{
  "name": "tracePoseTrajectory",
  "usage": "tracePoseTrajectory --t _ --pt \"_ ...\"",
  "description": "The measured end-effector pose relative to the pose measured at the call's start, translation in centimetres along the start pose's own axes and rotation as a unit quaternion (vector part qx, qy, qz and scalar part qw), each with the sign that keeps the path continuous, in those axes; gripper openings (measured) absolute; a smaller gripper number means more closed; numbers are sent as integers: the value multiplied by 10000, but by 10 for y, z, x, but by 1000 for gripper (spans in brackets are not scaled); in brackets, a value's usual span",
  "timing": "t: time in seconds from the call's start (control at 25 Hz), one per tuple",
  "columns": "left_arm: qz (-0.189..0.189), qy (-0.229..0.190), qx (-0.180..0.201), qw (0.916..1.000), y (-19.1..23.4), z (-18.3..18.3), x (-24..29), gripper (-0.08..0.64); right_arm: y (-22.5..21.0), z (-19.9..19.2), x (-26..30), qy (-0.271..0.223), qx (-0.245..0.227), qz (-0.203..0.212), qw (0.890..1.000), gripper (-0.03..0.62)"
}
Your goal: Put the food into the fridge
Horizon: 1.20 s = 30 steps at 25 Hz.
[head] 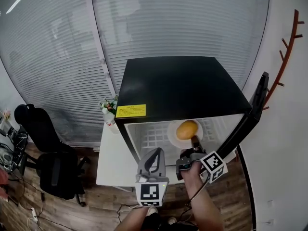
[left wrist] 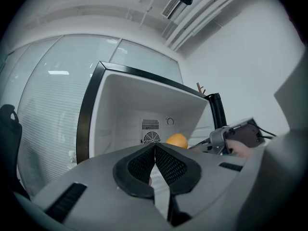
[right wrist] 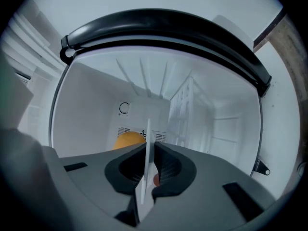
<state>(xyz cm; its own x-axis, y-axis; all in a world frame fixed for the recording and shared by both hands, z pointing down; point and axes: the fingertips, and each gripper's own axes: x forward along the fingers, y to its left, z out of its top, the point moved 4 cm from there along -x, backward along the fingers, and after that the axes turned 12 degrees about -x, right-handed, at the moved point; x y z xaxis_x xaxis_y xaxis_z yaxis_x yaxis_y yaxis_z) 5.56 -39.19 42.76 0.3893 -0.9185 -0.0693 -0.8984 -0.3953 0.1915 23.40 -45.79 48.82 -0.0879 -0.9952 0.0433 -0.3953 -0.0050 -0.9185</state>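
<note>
Now the right gripper (right wrist: pixel 148 153) clamps the plate (head: pixel 172 133) of food (head: pixel 187 129) inside the fridge (head: pixel 178 85).

Looks like an office to us: glass partition walls (head: pixel 57 42) with slatted blinds all along the back, a couple of black office chairs (head: pixel 36 124) on a wood floor (head: pixel 72 215), and a mini fridge (head: pixel 178 83) on a white table (head: pixel 111 165). The curved thing on the right wall is probably a coat rack (head: pixel 285 52).
</note>
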Motion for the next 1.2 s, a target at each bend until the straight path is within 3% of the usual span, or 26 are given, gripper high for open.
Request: tracePoseTrajectory --t 0.32,1.0,1.08,1.2 --pt "5 9 -39 10000 7 -1 -2 26 -5 -10 26 114 -118 -255 9995 41" --pt "5 -23 -146 9999 13 0 -2 26 -2 -7 25 210 -1204 -868 9887 43" --pt "3 -65 -202 9998 13 2 -1 26 -2 -4 24 200 -1427 -950 9850 56" --pt "3 -45 -193 9998 14 2 0 26 4 -2 25 232 -1722 -887 9808 128"
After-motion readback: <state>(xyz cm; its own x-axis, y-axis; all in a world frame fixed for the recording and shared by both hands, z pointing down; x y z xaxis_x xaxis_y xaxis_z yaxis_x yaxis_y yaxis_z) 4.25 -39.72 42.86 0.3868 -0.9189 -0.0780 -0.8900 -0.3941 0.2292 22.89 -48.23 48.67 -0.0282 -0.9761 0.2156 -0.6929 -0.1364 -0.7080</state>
